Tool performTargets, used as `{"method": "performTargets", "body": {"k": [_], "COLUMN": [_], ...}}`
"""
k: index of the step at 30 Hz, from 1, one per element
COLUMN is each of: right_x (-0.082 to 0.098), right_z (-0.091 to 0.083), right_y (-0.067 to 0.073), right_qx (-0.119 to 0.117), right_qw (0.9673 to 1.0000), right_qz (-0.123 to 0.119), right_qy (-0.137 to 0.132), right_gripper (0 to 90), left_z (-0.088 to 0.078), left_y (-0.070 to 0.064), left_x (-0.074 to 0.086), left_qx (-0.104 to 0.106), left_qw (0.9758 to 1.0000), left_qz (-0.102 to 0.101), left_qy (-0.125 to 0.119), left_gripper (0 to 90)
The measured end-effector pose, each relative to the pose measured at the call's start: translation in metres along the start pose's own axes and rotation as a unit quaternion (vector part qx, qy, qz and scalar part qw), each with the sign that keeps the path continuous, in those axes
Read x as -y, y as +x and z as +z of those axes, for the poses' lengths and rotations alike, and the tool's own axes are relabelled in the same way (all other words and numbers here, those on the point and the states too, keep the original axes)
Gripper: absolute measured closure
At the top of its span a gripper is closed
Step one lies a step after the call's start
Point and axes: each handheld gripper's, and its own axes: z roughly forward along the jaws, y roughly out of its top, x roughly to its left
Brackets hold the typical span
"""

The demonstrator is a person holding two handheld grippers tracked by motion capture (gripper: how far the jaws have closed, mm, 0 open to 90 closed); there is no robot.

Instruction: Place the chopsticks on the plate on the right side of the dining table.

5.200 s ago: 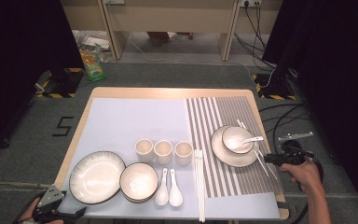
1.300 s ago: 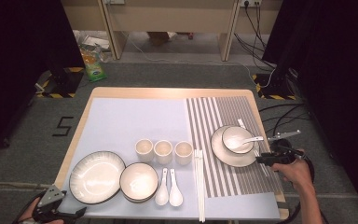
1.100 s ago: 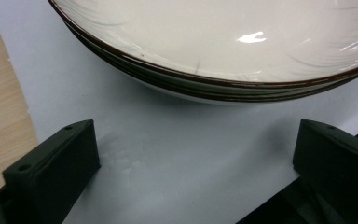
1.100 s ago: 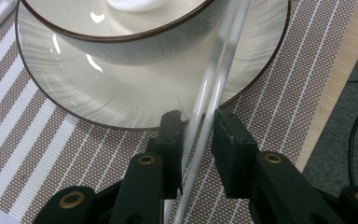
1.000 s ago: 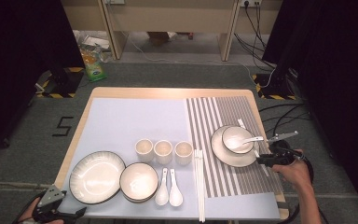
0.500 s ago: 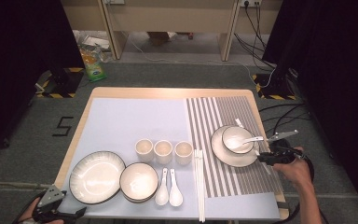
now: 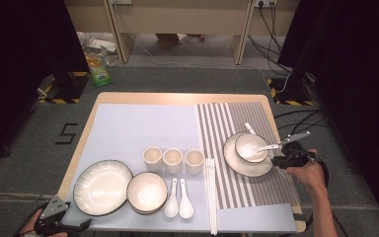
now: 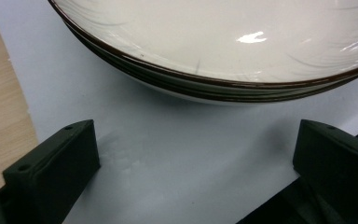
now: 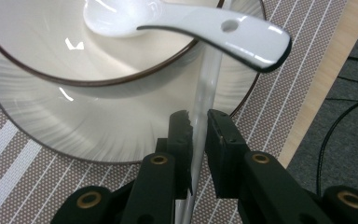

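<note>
Your right hand-held gripper (image 9: 197, 122) has just been closing its jaws and now pinches a white chopstick (image 9: 206, 84) that lies across the plate (image 9: 93, 133) at the bench's right edge. On that plate sits one bowl (image 7: 250, 146) holding one spoon (image 9: 191, 23). Elsewhere: three cups (image 7: 173, 160), two more spoons (image 7: 178, 200), another chopstick pair (image 7: 210, 195), one big plate (image 7: 102, 186), one bowl (image 7: 147, 191). Your left hand-held gripper (image 8: 191, 154) stands wide, holding nothing, at the front-left corner.
</note>
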Motion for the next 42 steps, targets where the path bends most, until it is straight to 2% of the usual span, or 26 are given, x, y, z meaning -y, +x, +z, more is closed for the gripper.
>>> {"method": "performTargets", "body": {"k": [15,22,25,28,31,32,36,38,42], "right_x": [-0.011,-0.008,-0.007,-0.006,-0.006,-0.007,-0.010,-0.012,-0.020], "right_z": [0.008,0.007,0.004,-0.005,-0.013,-0.023,-0.037,-0.040,-0.044], "right_y": [-0.002,-0.003,-0.003,0.000,0.002,0.004,0.008,0.011,0.019], "right_qx": [0.004,0.001,0.000,0.002,0.005,0.002,0.007,0.004,0.006], "right_qw": [1.0000,0.9998,0.9997,0.9994,0.9992,0.9988,0.9979,0.9975,0.9972], "right_qz": [-0.004,0.021,0.024,0.026,0.027,0.027,0.036,0.040,0.038], "right_qy": [-0.005,-0.005,-0.009,-0.023,-0.027,-0.042,-0.054,-0.057,-0.065], "right_gripper": [79.7,74.6,73.4,67.5,66.9,66.2,61.1,57.1,55.5], "left_z": [0.000,0.000,0.000,0.000,0.000,0.000,0.000,0.000,0.000], "left_y": [0.000,0.000,0.000,0.000,0.000,0.000,0.000,0.000,0.000], "left_x": [0.000,0.000,0.000,0.000,0.000,0.000,0.000,0.000,0.000], "left_qx": [0.000,-0.002,-0.002,-0.001,-0.001,-0.001,-0.001,-0.001,0.000], "left_qw": [1.0000,1.0000,1.0000,1.0000,1.0000,1.0000,1.0000,1.0000,1.0000], "left_qz": [0.000,0.000,0.000,0.000,0.000,-0.001,-0.001,0.000,0.000], "left_qy": [0.000,-0.003,-0.001,-0.002,0.000,-0.002,-0.002,-0.002,-0.001], "left_gripper": [0.0,0.0,0.0,0.0,0.0,0.0,0.0,0.0,0.0]}}
